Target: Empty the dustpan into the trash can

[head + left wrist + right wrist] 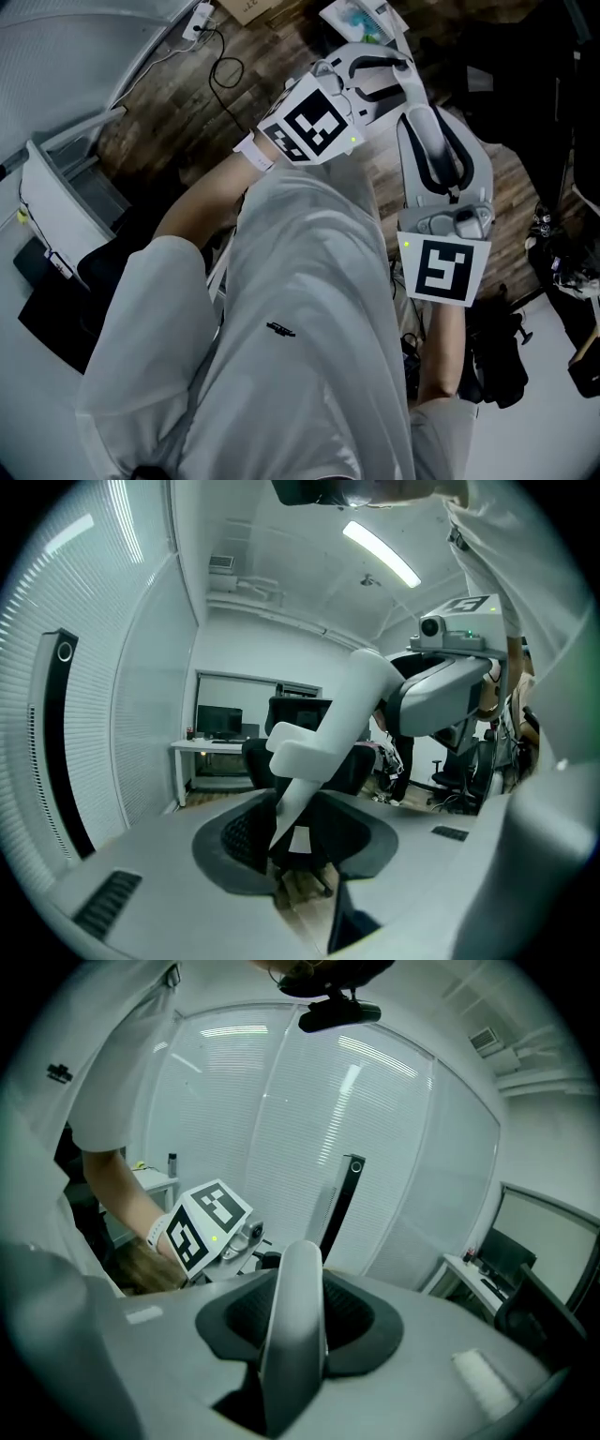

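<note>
Marker cube (314, 124) black-white squares; floor (169, 122) brown wood grain; shirt (300, 309) pale grey; handle (319, 752) white.

The person wears a white short-sleeved shirt (309, 281) with a small dark emblem (280, 329) on the front and a white wristband (253, 152). The left hand-held gripper (298, 855) and right hand-held gripper (292, 1335) have pale grey shells with dark padded recesses. The left cube (314, 124) and right cube (441, 270) are white, with black square markers and a green light each.

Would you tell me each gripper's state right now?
Left gripper: closed on a white handle.
Right gripper: closed on a grey handle.
</note>
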